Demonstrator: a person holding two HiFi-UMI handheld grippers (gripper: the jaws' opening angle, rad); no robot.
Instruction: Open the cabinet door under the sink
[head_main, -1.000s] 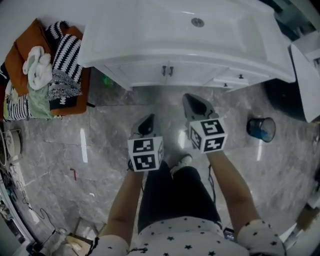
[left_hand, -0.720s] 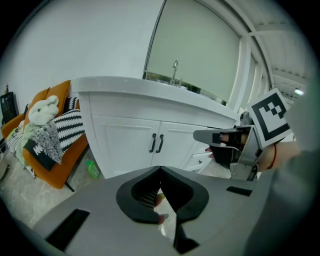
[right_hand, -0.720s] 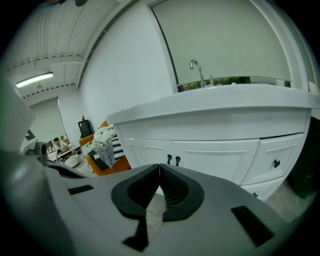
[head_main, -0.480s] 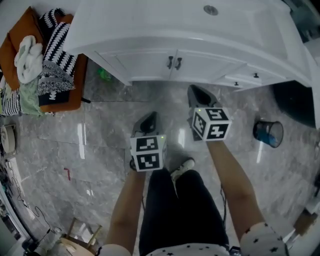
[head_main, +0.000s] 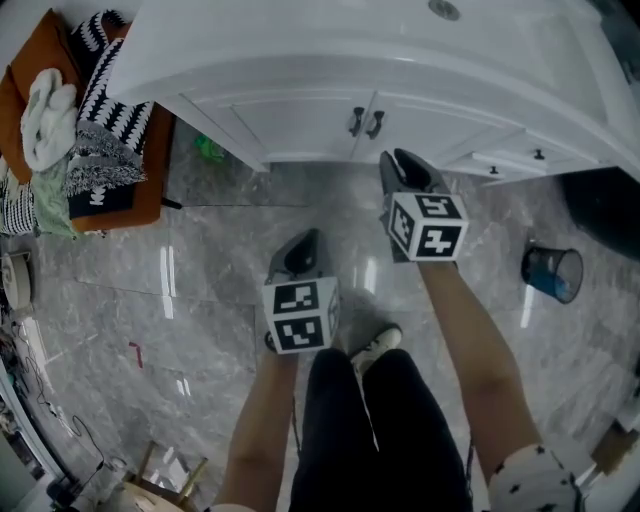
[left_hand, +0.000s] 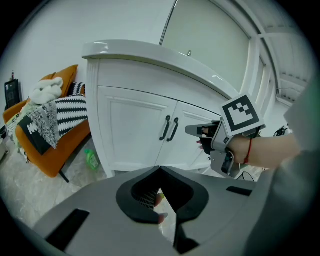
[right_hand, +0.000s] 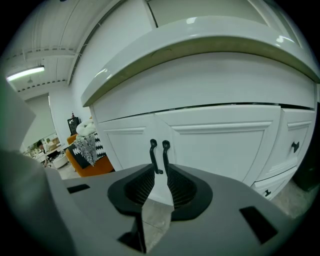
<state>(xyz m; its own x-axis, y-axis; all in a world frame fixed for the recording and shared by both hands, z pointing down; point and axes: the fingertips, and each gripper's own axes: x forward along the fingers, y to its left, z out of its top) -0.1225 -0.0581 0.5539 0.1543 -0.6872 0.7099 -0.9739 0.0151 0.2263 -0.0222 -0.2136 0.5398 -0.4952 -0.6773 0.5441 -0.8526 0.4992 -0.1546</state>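
The white cabinet under the sink (head_main: 300, 125) has two closed doors that meet at a pair of dark vertical handles (head_main: 366, 122). My right gripper (head_main: 400, 158) hovers just in front of and below those handles. Its jaws are opening with nothing between them. In the right gripper view the handles (right_hand: 159, 155) stand straight ahead, just above the gap of that gripper (right_hand: 159, 176). My left gripper (head_main: 308, 238) is shut and empty, lower down and farther back over the floor. The left gripper view shows the handles (left_hand: 169, 129) and the right gripper (left_hand: 197, 131) beside them.
An orange chair (head_main: 150, 190) piled with striped clothes and a white plush toy stands at the left. A green bottle (head_main: 208, 148) lies on the floor under the cabinet's left end. A blue bin (head_main: 552, 272) sits at right. Small drawers (head_main: 510, 158) adjoin the right door.
Both grippers have sunk and come closer to the cabinet front. The right one now sits right below the handles. The cabinet doors stay closed.
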